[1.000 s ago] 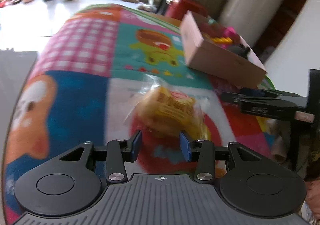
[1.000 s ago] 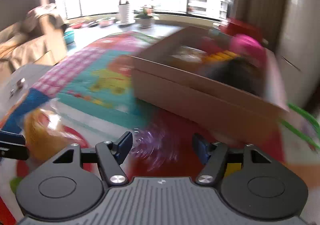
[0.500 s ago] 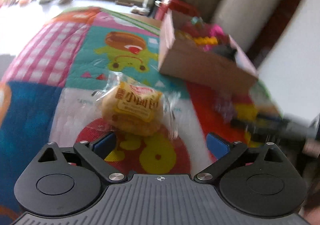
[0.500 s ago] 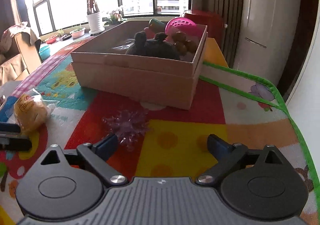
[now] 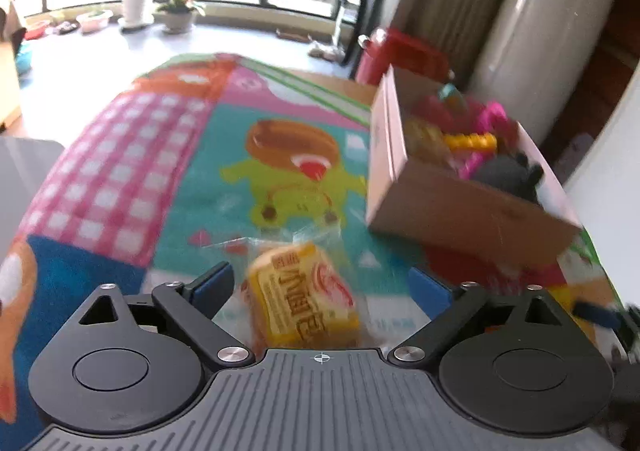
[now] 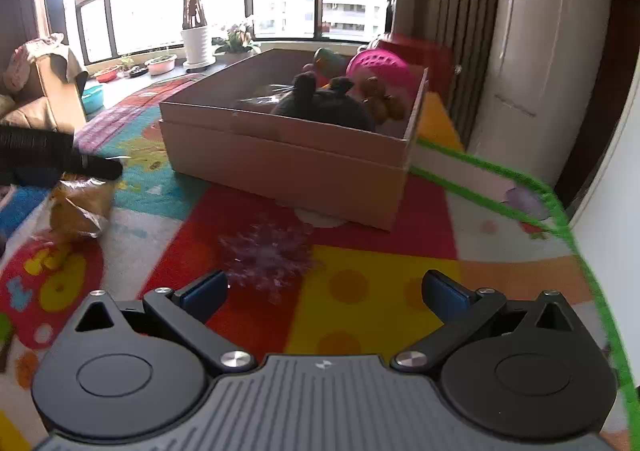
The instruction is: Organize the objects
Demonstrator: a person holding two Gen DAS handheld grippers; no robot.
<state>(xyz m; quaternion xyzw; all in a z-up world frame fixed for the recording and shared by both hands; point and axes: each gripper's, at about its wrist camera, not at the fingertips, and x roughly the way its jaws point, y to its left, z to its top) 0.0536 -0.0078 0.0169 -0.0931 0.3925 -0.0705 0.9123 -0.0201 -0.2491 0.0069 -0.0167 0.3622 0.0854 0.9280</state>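
A yellow wrapped bread bun (image 5: 304, 303) lies on the colourful play mat (image 5: 120, 171). My left gripper (image 5: 320, 283) has it between its jaws, which are closing; the pads stand clear of the wrapper. One of that gripper's fingers (image 6: 60, 163) shows over the bun (image 6: 80, 203) in the right wrist view. A purple spiky ball (image 6: 268, 255) rests on the mat just ahead of my right gripper (image 6: 326, 287), whose jaws are opening, with nothing between them. A cardboard box (image 6: 288, 167) further back holds a dark plush toy, a pink ball and other toys.
The box (image 5: 460, 211) sits at the mat's right side, with a red container (image 5: 400, 55) behind it. The mat's green edge (image 6: 552, 195) runs along the right, next to a tall pale cylinder (image 6: 560, 51). Plant pots line the window sill.
The left gripper's jaws have spread wide and moved forward around the bun. The right gripper's jaws have spread too, and the purple ball now lies closer to them.
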